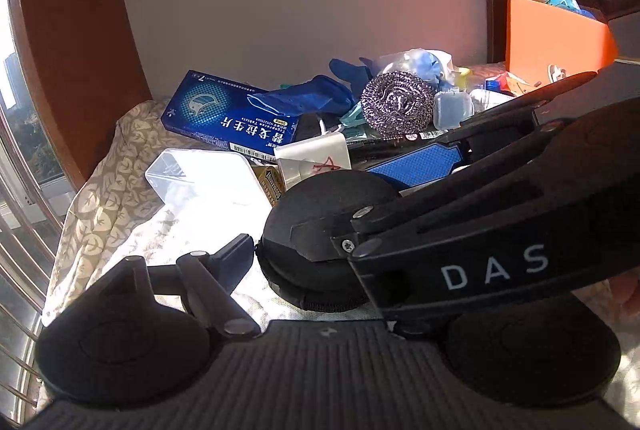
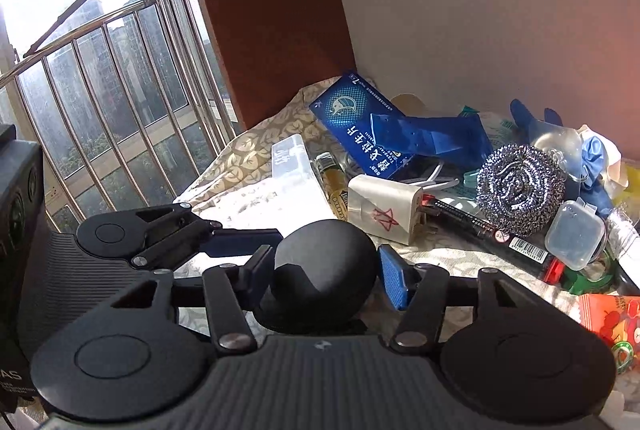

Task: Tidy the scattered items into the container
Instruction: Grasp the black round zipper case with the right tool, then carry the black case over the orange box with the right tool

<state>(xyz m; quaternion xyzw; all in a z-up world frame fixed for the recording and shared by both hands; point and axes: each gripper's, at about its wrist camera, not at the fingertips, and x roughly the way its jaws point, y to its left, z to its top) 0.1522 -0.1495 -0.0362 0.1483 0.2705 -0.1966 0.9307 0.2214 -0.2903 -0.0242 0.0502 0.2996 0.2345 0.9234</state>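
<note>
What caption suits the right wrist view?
Right tool straddles round black case beside cluttered steel scourer.

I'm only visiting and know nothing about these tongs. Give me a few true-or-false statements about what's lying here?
1. The right tongs grip a round black case. True.
2. The steel scourer sits in the container. False: it lies outside the orange box, beside a small clear box.
3. A blue carton lies beyond the white plug. True.
4. The plug's drawn mark is green. False: it is red.
</note>
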